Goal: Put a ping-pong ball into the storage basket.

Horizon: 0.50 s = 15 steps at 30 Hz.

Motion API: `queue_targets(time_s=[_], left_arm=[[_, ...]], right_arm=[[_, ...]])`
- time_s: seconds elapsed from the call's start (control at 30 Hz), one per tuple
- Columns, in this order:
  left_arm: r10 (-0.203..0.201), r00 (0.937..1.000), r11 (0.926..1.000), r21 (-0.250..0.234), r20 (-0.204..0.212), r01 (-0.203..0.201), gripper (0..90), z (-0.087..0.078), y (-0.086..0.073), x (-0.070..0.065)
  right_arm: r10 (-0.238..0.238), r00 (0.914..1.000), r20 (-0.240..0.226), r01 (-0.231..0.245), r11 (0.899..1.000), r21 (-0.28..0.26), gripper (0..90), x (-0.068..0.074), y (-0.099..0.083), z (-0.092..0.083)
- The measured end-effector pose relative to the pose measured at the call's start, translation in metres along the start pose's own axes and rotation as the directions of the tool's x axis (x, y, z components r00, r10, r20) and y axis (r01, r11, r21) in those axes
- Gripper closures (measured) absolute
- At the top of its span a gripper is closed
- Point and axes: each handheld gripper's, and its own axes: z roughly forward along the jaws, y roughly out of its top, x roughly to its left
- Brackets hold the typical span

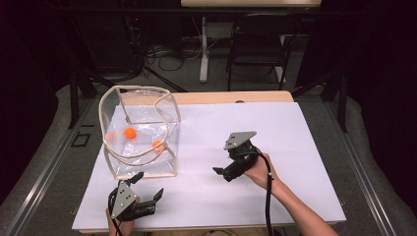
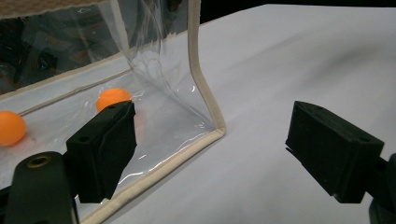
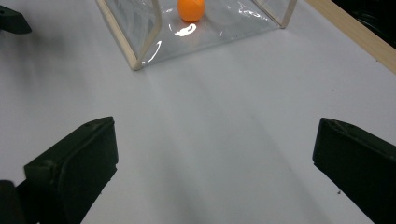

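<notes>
Now approaching | my left gripper [image 1: 147,189] wide, clear pouch [image 1: 140,130] corner between fingers | right gripper [image 1: 222,172] wide, empty | next: pinch pouch edge.

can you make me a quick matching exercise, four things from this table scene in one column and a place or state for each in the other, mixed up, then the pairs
Things
1. orange balls
2. clear plastic bag
3. left tongs
4. right tongs

Places or states
A. open, close to the near corner of the bag
B. standing open at the left of the white table
C. open over bare table, held in the hand to the right of the bag
D. lying inside the bag, on its bottom

Pairs: 1-D, 2-B, 3-A, 4-C
</notes>
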Motion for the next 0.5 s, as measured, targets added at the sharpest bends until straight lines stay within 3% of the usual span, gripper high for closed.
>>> queue_targets(time_s=[0.5], left_arm=[[0.000,1.0000,0.9999,0.012,-0.001,0.000,15.7,0.001,0.000,0.000]], right_arm=[[0.030,0.9994,0.016,-0.030,0.999,0.015,0.0,0.001,-0.032,-0.006]])
